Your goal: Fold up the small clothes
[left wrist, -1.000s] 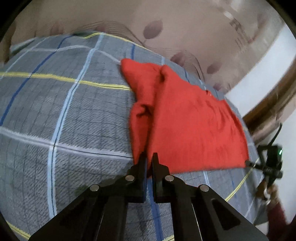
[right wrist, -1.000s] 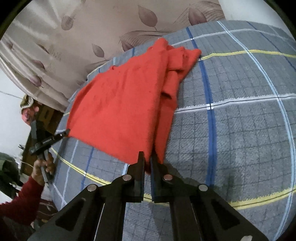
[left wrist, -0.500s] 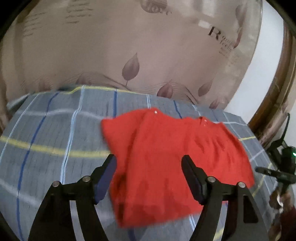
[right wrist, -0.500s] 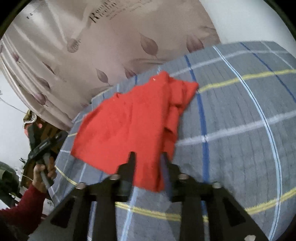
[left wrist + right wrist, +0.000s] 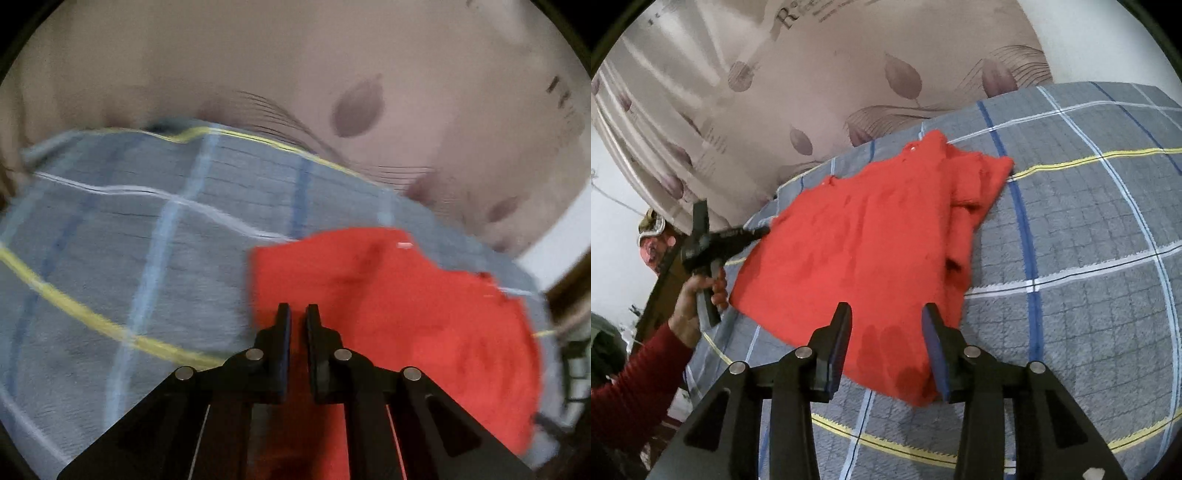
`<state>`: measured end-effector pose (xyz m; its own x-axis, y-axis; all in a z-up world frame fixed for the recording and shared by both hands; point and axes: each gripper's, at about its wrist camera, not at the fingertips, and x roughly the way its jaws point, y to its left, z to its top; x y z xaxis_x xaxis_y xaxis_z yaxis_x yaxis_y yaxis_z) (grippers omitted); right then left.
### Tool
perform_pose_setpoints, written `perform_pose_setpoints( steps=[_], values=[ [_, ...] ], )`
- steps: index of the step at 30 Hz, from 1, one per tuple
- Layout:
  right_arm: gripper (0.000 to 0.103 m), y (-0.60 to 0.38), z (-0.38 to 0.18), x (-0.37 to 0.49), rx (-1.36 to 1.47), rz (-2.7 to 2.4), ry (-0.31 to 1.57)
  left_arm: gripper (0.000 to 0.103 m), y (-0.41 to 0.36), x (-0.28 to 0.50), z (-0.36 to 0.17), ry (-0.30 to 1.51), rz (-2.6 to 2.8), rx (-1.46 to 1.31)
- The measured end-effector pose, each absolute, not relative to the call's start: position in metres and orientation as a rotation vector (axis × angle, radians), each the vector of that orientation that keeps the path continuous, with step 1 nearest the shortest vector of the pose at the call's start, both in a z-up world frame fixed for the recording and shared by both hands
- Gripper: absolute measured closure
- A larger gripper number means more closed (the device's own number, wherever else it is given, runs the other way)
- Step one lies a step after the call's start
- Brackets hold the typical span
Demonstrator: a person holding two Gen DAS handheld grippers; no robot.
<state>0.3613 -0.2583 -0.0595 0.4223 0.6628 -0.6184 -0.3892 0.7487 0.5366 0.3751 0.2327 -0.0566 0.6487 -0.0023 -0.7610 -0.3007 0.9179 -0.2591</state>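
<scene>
A small red garment (image 5: 871, 236) lies flat on the grey plaid bedspread (image 5: 1089, 258), with a folded sleeve bunched along its right side. My right gripper (image 5: 886, 317) is open, its jaws wide apart just above the garment's near edge, holding nothing. In the blurred left wrist view the garment (image 5: 406, 314) lies to the right, and my left gripper (image 5: 297, 312) is shut and empty, hovering over the garment's left edge. The left gripper also shows in the right wrist view (image 5: 761, 232), held in a hand at the garment's far left corner.
A beige curtain with leaf prints (image 5: 831, 74) hangs behind the bed. The person's red-sleeved arm (image 5: 639, 373) reaches in from the left. Bare plaid bedspread stretches left in the left wrist view (image 5: 129, 240) and right in the right wrist view.
Both grippers let go of the garment's edge and lifted. The right has opened wide. The left opened, then closed again and swung left, with motion blur.
</scene>
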Motion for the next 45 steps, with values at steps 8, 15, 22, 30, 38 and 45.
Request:
perform_pose_setpoints(
  steps=[8,15,22,30,38,45],
  values=[
    [0.06,-0.243,-0.033,0.417,0.313,0.585,0.848,0.093,0.2,0.352,-0.024,0.728,0.027,-0.386],
    [0.064,-0.207,-0.041,0.485,0.244,0.545,0.879,0.083,0.175,0.387,-0.056,0.872,-0.043,-0.372],
    [0.098,-0.23,-0.078,0.508,0.272,0.436,0.98,0.084,0.196,0.374,-0.068,0.776,-0.07,-0.503],
    [0.092,-0.24,-0.046,0.492,0.326,0.436,0.83,0.084,0.198,0.377,-0.07,0.767,-0.082,-0.541],
    [0.092,-0.19,-0.038,0.493,0.129,0.525,0.847,0.084,0.202,0.375,-0.071,0.759,-0.088,-0.574],
    [0.095,-0.195,-0.071,0.495,0.062,0.416,0.88,0.084,0.202,0.375,-0.071,0.761,-0.084,-0.571]
  ],
)
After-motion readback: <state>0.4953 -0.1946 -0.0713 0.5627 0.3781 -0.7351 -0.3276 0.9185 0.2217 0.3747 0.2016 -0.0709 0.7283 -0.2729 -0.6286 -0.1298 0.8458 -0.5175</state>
